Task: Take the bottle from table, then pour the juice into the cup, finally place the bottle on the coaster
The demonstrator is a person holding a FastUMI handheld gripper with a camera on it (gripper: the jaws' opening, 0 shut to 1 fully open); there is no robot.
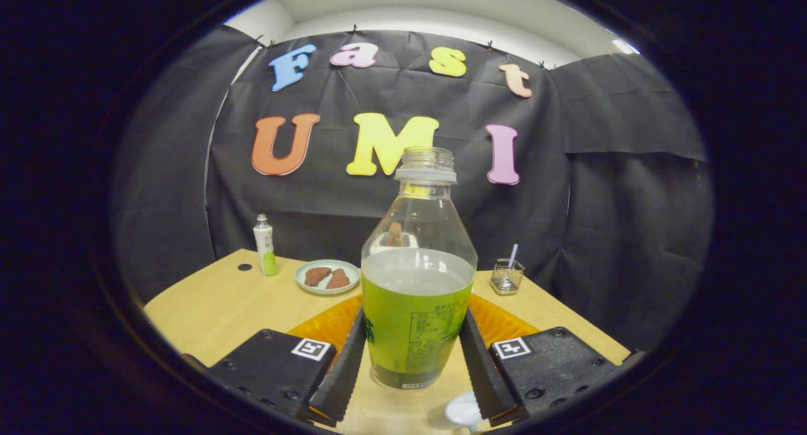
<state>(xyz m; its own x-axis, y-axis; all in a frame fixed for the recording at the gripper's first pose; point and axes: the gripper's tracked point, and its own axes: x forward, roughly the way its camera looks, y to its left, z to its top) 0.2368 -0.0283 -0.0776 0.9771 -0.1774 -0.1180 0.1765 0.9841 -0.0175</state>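
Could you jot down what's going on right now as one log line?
tool: fingers flank bottle, contact unclear | bottle: uncapped, upright, partly full | orange coaster: behind bottle | stage: taking the bottle

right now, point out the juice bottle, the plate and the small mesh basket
juice bottle (pixel 417 321): gripper view, on its green label
plate (pixel 327 287): gripper view, on its near rim
small mesh basket (pixel 507 277): gripper view, on its front wall

Clear plastic bottle (pixel 417 277) with green label, uncapped, upright, part full of pale juice, held between the two fingers of the tool (pixel 413 372) pressing its sides, orange coaster (pixel 498 321) on the surface just behind it, cup unidentifiable
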